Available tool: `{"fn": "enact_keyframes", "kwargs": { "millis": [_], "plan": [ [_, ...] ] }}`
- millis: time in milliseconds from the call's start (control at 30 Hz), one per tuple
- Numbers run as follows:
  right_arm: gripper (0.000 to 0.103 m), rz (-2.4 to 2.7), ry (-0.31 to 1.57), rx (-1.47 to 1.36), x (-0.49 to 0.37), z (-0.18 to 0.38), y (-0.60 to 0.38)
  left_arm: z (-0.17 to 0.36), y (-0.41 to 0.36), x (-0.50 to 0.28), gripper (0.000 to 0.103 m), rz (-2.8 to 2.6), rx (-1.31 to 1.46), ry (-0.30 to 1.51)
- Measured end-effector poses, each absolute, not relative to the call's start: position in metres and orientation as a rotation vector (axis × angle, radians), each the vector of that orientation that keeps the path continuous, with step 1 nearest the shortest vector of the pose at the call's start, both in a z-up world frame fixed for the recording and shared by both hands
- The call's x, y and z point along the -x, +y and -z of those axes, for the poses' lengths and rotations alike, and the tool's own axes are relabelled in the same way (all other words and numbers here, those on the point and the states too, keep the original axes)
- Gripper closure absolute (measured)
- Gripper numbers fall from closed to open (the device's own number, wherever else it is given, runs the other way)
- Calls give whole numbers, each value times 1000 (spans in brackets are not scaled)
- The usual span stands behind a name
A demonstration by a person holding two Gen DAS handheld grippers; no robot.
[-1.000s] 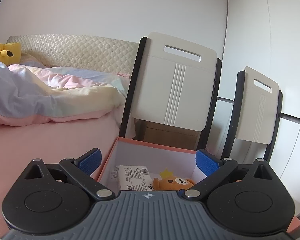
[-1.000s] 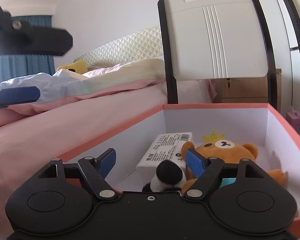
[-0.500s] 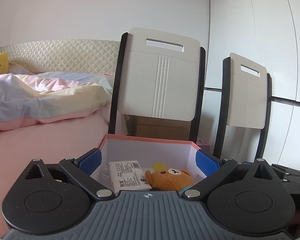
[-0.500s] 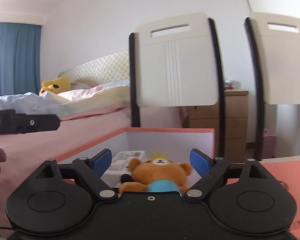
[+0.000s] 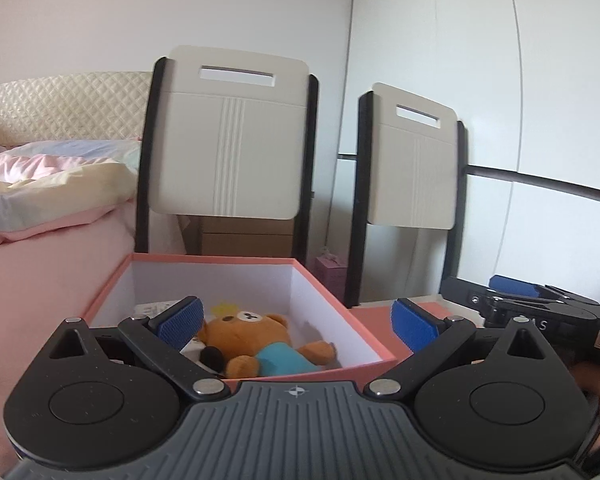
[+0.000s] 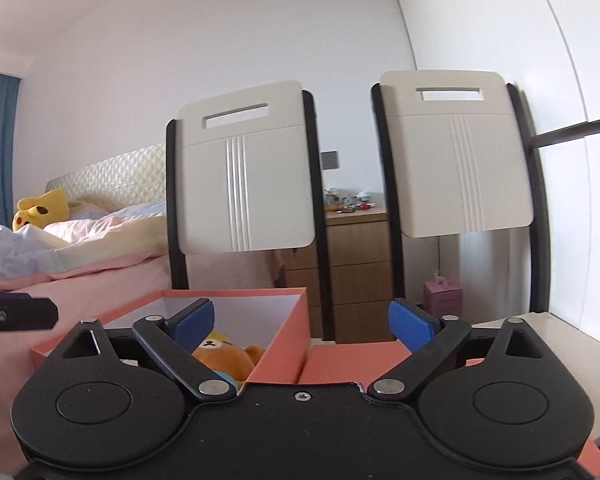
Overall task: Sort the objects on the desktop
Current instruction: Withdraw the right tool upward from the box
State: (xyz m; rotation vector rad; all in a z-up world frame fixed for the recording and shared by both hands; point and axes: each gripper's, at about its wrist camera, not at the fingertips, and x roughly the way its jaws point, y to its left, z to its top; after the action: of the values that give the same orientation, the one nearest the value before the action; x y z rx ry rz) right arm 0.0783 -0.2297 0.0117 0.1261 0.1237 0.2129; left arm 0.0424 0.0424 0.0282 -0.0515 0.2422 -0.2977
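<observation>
A coral box (image 5: 112,286) (image 6: 288,344) with white inner walls stands open in front of both grippers. Inside lie an orange bear plush (image 5: 256,340) (image 6: 224,356) in a blue shirt, a white printed packet (image 5: 156,307) and a small black-and-white toy (image 5: 211,357). My left gripper (image 5: 296,322) is open and empty, hovering at the box's near edge. My right gripper (image 6: 300,322) is open and empty too, over the box's right corner; it shows in the left wrist view as the right gripper (image 5: 528,302). The flat coral lid (image 6: 340,360) (image 5: 374,314) lies right of the box.
Two folding chairs (image 5: 228,140) (image 5: 414,168) stand behind the box. A bed with pink sheet (image 5: 40,280) lies left, with a yellow plush (image 6: 40,210). A wooden nightstand (image 6: 356,264) and small pink box (image 6: 442,296) sit behind. Pale tabletop (image 6: 572,344) extends right.
Both grippers have drawn back and swung right. The right gripper, which was down inside the box over the toys, is now above and behind its rim.
</observation>
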Motion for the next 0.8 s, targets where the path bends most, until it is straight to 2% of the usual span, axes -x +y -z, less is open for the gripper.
{"fn": "enact_keyframes", "kwargs": {
  "millis": [67,500,700,800],
  "plan": [
    [2,-208,115,-122,-71,-14,-235,-31,30,-40,2,320,57,247],
    [1,-66,109,-173,-26,-18,-320,-70,-66,-32,2,471,150,112],
    [1,-2,164,-164,-33,-10,-360,-68,-116,-37,2,508,190,17],
    [1,11,178,-169,-37,-3,-372,-61,-132,-45,2,540,176,39]
  ]
}}
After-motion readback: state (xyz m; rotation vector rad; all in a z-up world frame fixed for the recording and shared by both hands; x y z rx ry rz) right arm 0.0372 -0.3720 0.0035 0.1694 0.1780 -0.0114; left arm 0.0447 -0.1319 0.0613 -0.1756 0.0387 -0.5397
